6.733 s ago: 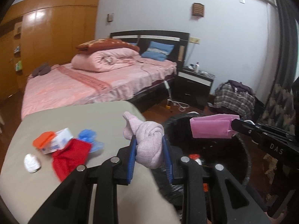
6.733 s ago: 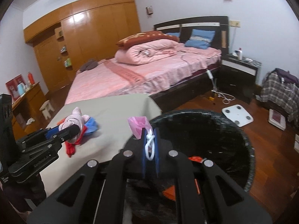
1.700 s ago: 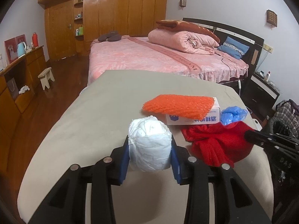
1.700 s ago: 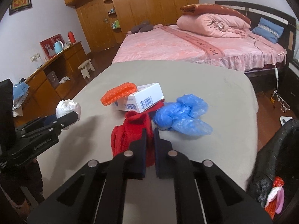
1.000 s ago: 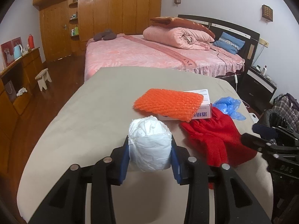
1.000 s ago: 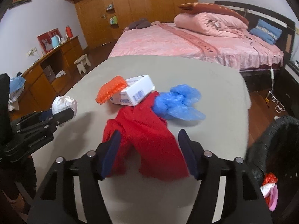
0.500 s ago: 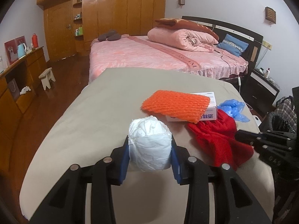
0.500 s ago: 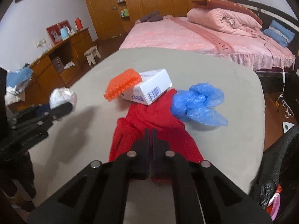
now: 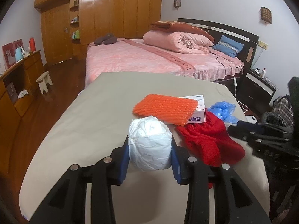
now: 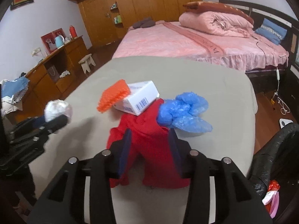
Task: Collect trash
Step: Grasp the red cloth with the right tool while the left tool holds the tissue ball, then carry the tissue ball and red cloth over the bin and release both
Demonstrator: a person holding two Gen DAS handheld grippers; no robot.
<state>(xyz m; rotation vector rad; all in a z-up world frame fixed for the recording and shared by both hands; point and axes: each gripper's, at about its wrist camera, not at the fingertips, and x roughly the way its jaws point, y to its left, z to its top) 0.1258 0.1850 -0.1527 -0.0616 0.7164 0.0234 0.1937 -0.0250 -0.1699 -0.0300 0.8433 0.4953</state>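
My left gripper (image 9: 150,155) is shut on a white crumpled paper ball (image 9: 150,145), held above the beige table (image 9: 89,123). The ball also shows in the right wrist view (image 10: 58,110). My right gripper (image 10: 150,145) is open, its jaws on either side of a red cloth (image 10: 147,141) lying on the table. The red cloth (image 9: 209,140) also shows in the left wrist view. Behind it lie a white box (image 10: 138,97), an orange mesh pad (image 10: 113,95) and blue plastic covers (image 10: 184,110).
A black-lined trash bin (image 10: 271,168) holding some trash stands at the right of the table. A pink bed (image 9: 158,57) is behind the table. A wooden sideboard (image 10: 54,69) and a stool (image 10: 86,61) stand on the left.
My right gripper has opened from shut and now straddles the red cloth. My left gripper keeps holding the paper ball with little movement.
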